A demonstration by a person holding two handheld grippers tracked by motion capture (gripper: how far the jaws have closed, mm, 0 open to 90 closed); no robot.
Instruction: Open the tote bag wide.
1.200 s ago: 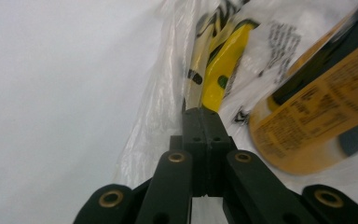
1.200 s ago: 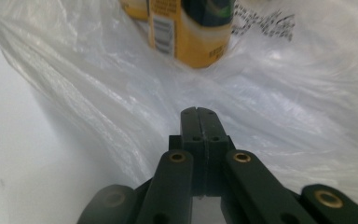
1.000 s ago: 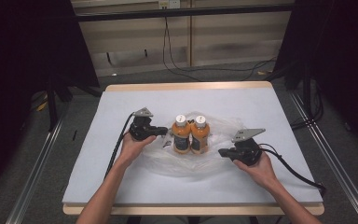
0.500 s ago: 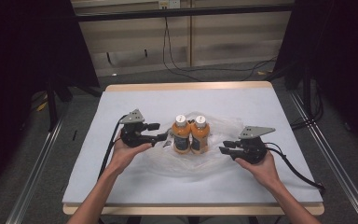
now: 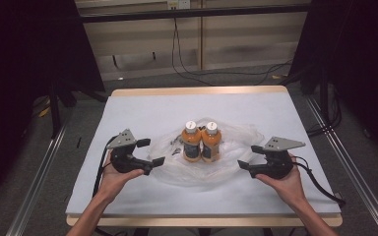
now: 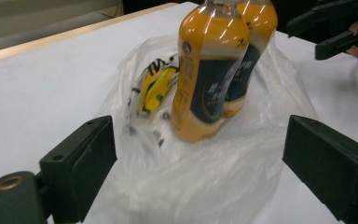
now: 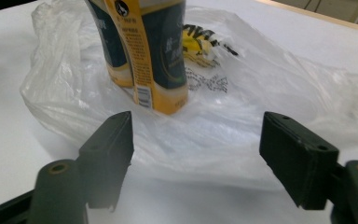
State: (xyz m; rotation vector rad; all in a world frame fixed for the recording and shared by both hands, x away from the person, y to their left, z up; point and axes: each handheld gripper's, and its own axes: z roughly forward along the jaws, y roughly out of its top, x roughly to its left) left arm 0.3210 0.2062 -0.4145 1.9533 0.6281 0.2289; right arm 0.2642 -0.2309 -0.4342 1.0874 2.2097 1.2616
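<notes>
Two orange drink bottles (image 5: 192, 142) (image 5: 210, 142) with white caps stand upright, touching, on a crumpled clear plastic bag (image 5: 177, 169) at mid-table. My left gripper (image 5: 151, 152) is open just left of the bag, apart from the bottles. In the left gripper view its jaws stand wide over the bag (image 6: 191, 186), facing the bottles (image 6: 209, 74) (image 6: 251, 46). My right gripper (image 5: 247, 157) is open at the bag's right edge. Its own view looks between wide jaws across the bag (image 7: 242, 116) at the bottles (image 7: 154, 51) (image 7: 107, 46). Neither gripper holds anything.
The white table (image 5: 152, 108) has a wooden edge; the bag bears a yellow and black print (image 6: 156, 86). My right gripper (image 6: 340, 28) shows far off in the left gripper view. Cables trail from both grippers toward the table's sides.
My left gripper has drawn back from the bottles, toward the near left. The right gripper has shifted slightly right. Bottles and bag have not moved.
</notes>
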